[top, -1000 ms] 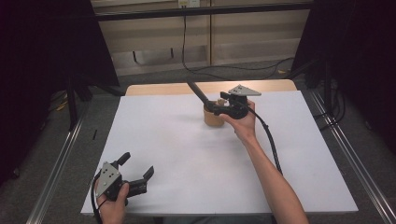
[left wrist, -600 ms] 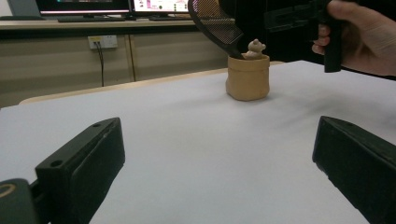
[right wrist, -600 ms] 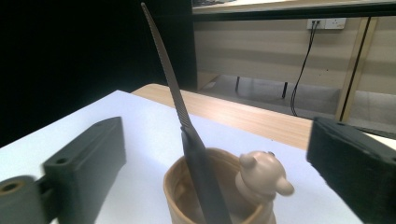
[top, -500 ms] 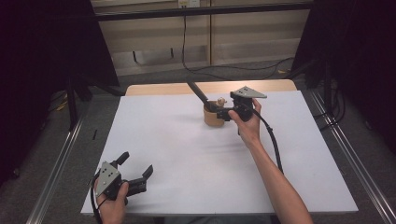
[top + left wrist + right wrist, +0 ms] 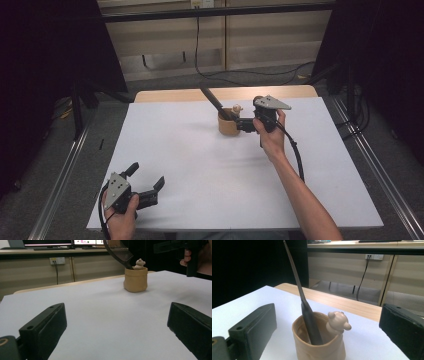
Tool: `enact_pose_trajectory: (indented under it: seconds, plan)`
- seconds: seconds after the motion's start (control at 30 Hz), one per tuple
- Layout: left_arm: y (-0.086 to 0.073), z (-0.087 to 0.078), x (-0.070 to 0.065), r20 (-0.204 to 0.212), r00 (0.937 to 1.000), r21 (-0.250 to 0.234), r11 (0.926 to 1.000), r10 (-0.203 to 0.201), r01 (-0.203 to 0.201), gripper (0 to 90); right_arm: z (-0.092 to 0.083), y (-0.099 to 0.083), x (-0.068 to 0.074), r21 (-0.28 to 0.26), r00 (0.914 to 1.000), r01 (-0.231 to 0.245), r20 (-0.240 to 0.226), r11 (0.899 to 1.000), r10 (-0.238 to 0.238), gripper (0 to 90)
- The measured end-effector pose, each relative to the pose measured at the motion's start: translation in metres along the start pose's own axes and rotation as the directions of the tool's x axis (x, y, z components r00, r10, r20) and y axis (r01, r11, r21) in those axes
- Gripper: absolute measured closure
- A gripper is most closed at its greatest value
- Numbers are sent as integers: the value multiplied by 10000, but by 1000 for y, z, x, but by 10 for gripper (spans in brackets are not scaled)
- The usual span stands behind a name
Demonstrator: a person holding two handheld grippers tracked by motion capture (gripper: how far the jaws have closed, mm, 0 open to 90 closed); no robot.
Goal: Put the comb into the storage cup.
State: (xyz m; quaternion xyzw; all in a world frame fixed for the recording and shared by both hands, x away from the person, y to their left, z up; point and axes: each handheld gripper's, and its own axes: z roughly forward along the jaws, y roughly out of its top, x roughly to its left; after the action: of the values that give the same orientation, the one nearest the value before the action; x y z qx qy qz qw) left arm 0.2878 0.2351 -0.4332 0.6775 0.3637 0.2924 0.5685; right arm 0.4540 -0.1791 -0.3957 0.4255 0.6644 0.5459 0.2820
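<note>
A tan cup (image 5: 228,126) stands at the back middle of the white table (image 5: 200,195). A long black flat tool (image 5: 212,101) leans out of it to the left, and a small bear figure (image 5: 236,108) sits on its rim. My right gripper (image 5: 241,123) is level just right of the cup; its jaws have just been opening and stand wide, with the cup (image 5: 319,345) ahead between them, untouched. My left gripper (image 5: 146,175) rests open at the front left, nothing between its fingers (image 5: 42,330); the cup (image 5: 135,280) is far ahead of it.
A wooden table edge (image 5: 170,95) shows beyond the white sheet. The right gripper's cable (image 5: 296,157) trails along the forearm. Metal rails (image 5: 65,175) run along both sides of the table, with dark curtains and floor cables (image 5: 260,75) behind.
The right gripper has opened and drawn back to the right, off the cup. The tool stays leaning in the cup. The left gripper has not moved.
</note>
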Motion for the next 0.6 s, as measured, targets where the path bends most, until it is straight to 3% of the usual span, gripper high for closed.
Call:
enact_pose_trajectory:
  seconds: [0.33, 0.6]
  plan:
    - [1, -1, 0, 120, 9999, -90, 10000, 26, -25, 28, -10, -5, 5, -66, 9999, -63, 148, 10000, 64, 16]
    - [0, 0, 0, -148, 9999, -109, 9999, 10, -12, 28, -20, -10, 5, -136, 9996, 43, 293, 9999, -39, 19]
